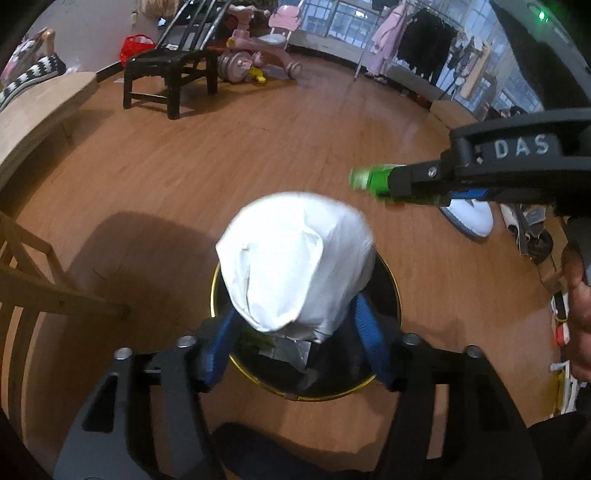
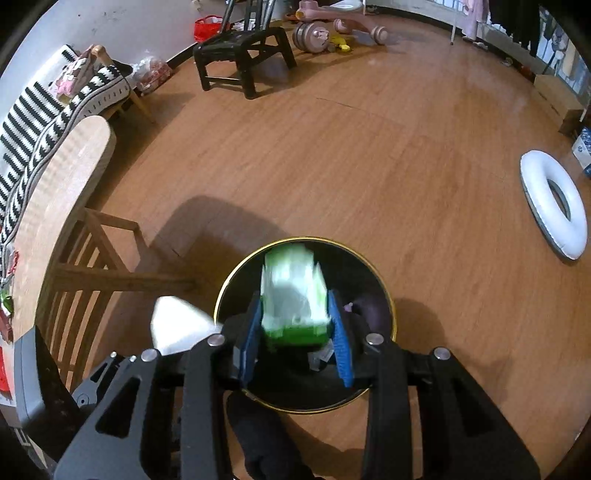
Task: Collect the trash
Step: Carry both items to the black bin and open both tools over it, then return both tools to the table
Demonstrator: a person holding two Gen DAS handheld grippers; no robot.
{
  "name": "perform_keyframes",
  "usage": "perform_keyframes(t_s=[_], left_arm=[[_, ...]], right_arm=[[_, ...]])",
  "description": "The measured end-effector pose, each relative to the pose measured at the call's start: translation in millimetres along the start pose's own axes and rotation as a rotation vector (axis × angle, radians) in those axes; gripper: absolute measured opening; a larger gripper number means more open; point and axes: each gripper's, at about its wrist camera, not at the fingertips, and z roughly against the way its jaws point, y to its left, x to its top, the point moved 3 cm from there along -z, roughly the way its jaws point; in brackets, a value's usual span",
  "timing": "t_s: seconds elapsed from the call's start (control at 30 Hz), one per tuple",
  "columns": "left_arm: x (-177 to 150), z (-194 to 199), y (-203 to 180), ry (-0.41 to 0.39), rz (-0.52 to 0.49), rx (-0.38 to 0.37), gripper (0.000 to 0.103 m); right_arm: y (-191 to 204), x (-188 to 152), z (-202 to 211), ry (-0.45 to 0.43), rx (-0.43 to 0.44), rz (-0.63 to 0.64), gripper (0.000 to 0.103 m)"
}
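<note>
A black round trash bin with a gold rim (image 1: pixel 397 295) (image 2: pixel 391 306) stands on the wooden floor below both grippers. My left gripper (image 1: pixel 295 325) is shut on a crumpled white paper (image 1: pixel 291 258) and holds it over the bin; the paper also shows at the left in the right wrist view (image 2: pixel 177 325). My right gripper (image 2: pixel 295 332) is shut on a green and white packet (image 2: pixel 293 295) above the bin's mouth. The packet's green end (image 1: pixel 369 179) and my right gripper (image 1: pixel 413 184) show at the right of the left wrist view. Some scraps (image 1: pixel 284 350) lie inside the bin.
A wooden table (image 2: pixel 74 177) with slatted legs stands at the left. A black chair (image 2: pixel 240 48), pink ride-on toy (image 2: pixel 332 26) and red bag (image 2: pixel 207 27) are at the back. A white ring (image 2: pixel 554 206) lies on the floor at right. A clothes rack (image 1: pixel 417 40) stands far right.
</note>
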Motion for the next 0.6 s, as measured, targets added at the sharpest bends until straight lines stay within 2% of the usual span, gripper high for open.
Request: perform_keyframes(t_s=[0.03, 0.07, 0.1, 0.33, 0.43, 0.53, 0.6], left_arm=[[0, -1, 1, -0.003, 0.002, 0.005, 0.078], [-1, -3, 3, -0.004, 0.008, 0.011, 0.079], [-4, -3, 3, -0.001, 0.014, 0.012, 0.079], [-2, 11, 21, -0.005, 0.059, 0.034, 0.084], [-1, 45, 43, -0.053, 0.100, 0.069, 0.087], [-2, 91, 76, -0.113, 0.161, 0.122, 0.090], [-8, 135, 107, -0.173, 0.213, 0.184, 0.092]], right_arm=[[-1, 0, 1, -0.004, -0.005, -0.005, 0.039], [-2, 0, 2, -0.007, -0.007, -0.011, 0.045], [-2, 1, 2, -0.010, -0.008, -0.012, 0.049], [21, 4, 14, -0.058, -0.013, 0.035, 0.059], [52, 9, 27, -0.109, 0.009, 0.080, 0.064], [104, 11, 47, -0.182, 0.065, 0.159, 0.068], [142, 8, 62, -0.234, 0.102, 0.221, 0.075]])
